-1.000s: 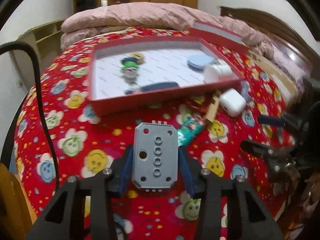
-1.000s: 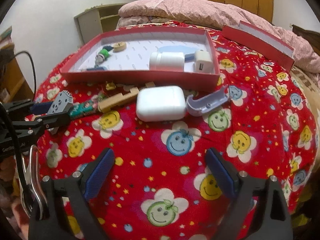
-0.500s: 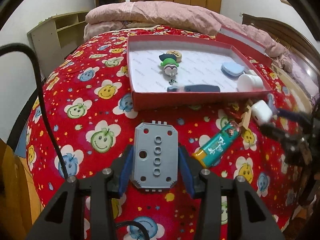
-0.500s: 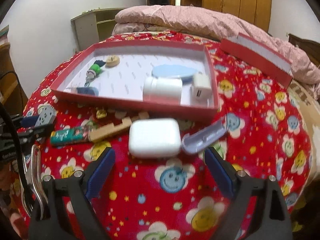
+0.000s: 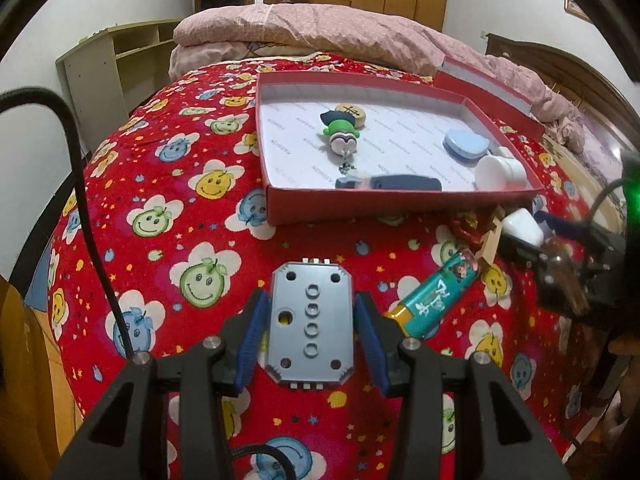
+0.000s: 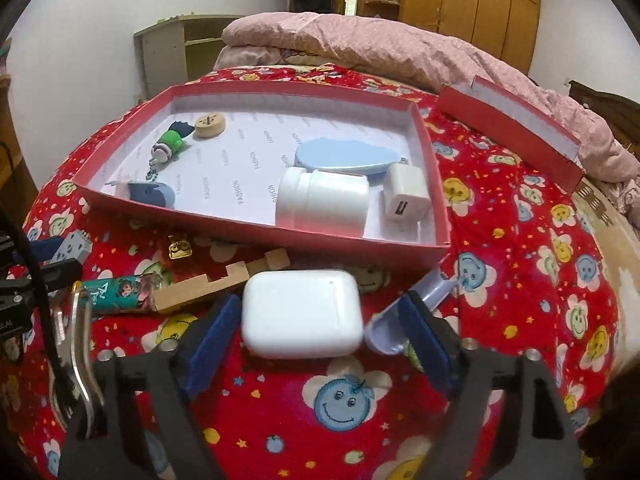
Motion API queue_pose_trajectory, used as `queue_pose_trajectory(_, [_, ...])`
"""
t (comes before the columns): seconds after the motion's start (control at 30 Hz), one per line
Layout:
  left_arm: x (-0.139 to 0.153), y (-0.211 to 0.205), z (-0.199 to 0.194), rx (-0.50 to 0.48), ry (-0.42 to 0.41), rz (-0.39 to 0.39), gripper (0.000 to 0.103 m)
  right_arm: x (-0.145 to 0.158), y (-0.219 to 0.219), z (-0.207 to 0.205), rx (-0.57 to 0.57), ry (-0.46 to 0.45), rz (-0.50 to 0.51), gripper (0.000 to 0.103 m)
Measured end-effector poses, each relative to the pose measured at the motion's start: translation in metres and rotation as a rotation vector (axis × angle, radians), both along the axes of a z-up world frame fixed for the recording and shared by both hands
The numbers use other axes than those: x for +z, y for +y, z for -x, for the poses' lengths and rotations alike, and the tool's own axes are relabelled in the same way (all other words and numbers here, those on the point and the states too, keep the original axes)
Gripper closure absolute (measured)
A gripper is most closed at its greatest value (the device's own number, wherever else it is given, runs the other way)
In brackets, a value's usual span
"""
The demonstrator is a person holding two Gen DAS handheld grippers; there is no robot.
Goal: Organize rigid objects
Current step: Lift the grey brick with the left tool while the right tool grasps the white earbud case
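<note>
My left gripper (image 5: 311, 305) is shut on a grey perforated block (image 5: 310, 332), held above the red smiley bedspread in front of the red box (image 5: 360, 206). In the right wrist view, a white earbud case (image 6: 302, 314) lies on the bedspread between the blue pads of my right gripper (image 6: 319, 308). Its jaws are closing, and the right pad still stands apart from the case. A lavender curved piece (image 6: 424, 292) lies against the right finger. The box (image 6: 240, 236) holds a white bottle (image 6: 322, 204), a white charger cube (image 6: 408, 196), a pale blue oval (image 6: 340, 156) and a green figure (image 6: 170, 144).
A notched wooden piece (image 6: 208, 288), a green tube (image 6: 120, 292) and a gold charm (image 6: 180, 248) lie in front of the box. The red box lid (image 6: 508, 124) stands at the back right. A pink quilt (image 6: 360, 44) lies beyond. My left gripper shows at the left edge (image 6: 60, 258).
My right gripper has moved forward until the white case lies between its jaws, and the jaws have narrowed. The left gripper has shifted and rolled a little, still gripping the grey block.
</note>
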State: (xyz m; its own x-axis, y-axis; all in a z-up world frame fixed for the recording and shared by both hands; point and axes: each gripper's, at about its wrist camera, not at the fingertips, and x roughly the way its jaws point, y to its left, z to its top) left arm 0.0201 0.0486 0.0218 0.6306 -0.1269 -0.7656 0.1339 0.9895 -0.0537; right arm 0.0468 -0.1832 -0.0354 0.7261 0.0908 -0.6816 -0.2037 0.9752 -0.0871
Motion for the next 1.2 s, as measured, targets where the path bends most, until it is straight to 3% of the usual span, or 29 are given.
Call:
queue_pose_trajectory(0.2, [0.001, 0.000, 0.002, 0.001, 0.002, 0.006, 0.056, 0.002, 0.003, 0.008, 0.020, -0.014, 0.020, 0.032])
queue_pose_trajectory(0.47, [0.010, -0.001, 0.007, 0.001, -0.009, 0.026, 0.056, 0.015, -0.001, 0.025, 0.045, -0.042, -0.041, 0.045])
queue_pose_trajectory(0.63, [0.012, -0.002, 0.008, -0.001, -0.004, 0.030, 0.056, 0.013, -0.001, 0.025, 0.053, -0.039, -0.044, 0.042])
queue_pose_trajectory(0.77, [0.012, -0.003, 0.007, -0.003, -0.001, 0.037, 0.056, -0.001, 0.002, 0.018, 0.069, 0.019, -0.022, 0.027])
queue_pose_trajectory(0.87, [0.011, -0.002, 0.006, -0.004, 0.002, 0.044, 0.056, -0.002, 0.004, 0.018, 0.071, -0.001, -0.011, 0.026])
queue_pose_trajectory(0.97, [0.011, -0.002, 0.005, -0.003, 0.004, 0.046, 0.056, 0.000, -0.002, 0.018, 0.072, 0.011, -0.065, 0.026])
queue_pose_trajectory(1.2, [0.016, -0.003, 0.001, -0.008, 0.002, 0.061, 0.056, 0.004, -0.006, 0.022, 0.083, 0.024, -0.124, 0.033])
